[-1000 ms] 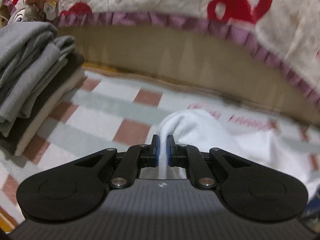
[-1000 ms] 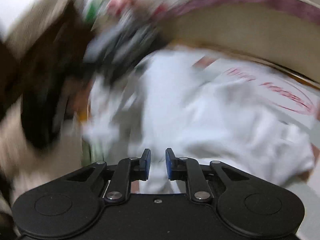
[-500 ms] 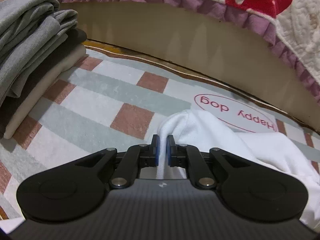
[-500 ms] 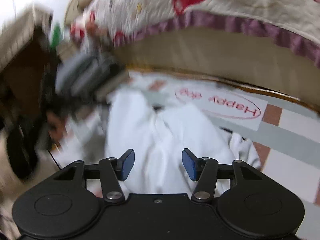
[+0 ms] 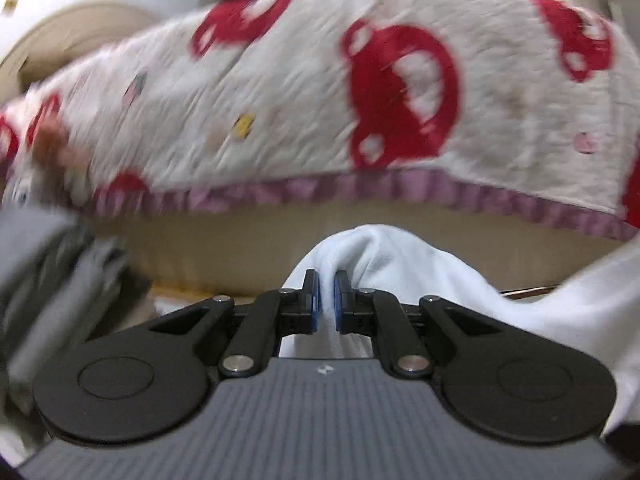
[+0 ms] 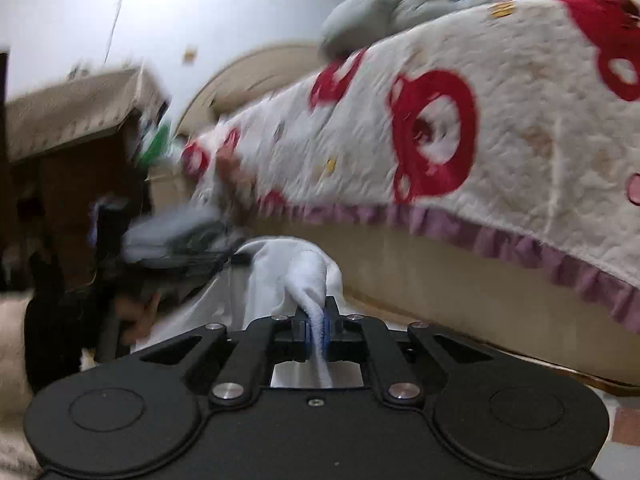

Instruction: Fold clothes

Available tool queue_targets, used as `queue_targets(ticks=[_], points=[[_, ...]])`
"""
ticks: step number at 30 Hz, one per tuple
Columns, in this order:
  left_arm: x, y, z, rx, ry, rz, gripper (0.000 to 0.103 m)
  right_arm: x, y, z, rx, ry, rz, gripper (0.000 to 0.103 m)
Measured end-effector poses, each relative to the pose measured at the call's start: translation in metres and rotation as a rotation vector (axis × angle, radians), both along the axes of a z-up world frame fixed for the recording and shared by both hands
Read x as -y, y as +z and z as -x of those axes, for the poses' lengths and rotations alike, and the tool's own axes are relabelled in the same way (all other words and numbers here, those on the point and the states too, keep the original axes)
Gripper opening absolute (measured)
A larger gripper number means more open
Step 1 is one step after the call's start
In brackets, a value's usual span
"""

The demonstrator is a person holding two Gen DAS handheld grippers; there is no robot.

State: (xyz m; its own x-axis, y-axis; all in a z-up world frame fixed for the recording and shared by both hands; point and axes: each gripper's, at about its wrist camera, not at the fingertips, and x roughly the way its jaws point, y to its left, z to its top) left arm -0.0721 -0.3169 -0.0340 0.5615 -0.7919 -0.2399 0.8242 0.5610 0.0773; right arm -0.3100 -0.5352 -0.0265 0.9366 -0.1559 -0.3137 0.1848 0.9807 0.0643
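A white garment point(image 5: 420, 272) bulges up in front of my left gripper point(image 5: 325, 300), whose blue pads are shut on a fold of it; the cloth trails off to the right. In the right wrist view the same white garment point(image 6: 280, 276) hangs between both grippers, and my right gripper point(image 6: 317, 330) is shut on a rolled edge of it that runs back through the jaws. At the left of that view the left gripper point(image 6: 180, 248) shows blurred, with a hand on it. A blurred grey stack of folded clothes point(image 5: 48, 264) lies at the left.
A bed with a white quilt printed with red shapes point(image 5: 360, 104) and a purple frill fills the background above a tan bed side point(image 5: 240, 248). A wooden cabinet point(image 6: 68, 152) stands at the far left. A checked mat corner point(image 6: 624, 424) shows low right.
Both grippers rose and tilted up, so the mat dropped out of view and the quilt fills the frames. The right gripper opened wide, then shut on the white garment's edge.
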Motion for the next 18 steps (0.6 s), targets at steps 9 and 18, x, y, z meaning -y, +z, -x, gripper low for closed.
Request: queue_targets(ticks=[9,18], points=[[0.023,-0.027,-0.018,-0.178,-0.062,-0.088,0.007,0.057,-0.031,-0.001,-0.142,-0.419,0.017,0.007],[0.049,-0.053,0.039,-0.250,-0.360,-0.221,0.011,0.048,-0.015,0.002,0.015,-0.460,0.139,0.007]])
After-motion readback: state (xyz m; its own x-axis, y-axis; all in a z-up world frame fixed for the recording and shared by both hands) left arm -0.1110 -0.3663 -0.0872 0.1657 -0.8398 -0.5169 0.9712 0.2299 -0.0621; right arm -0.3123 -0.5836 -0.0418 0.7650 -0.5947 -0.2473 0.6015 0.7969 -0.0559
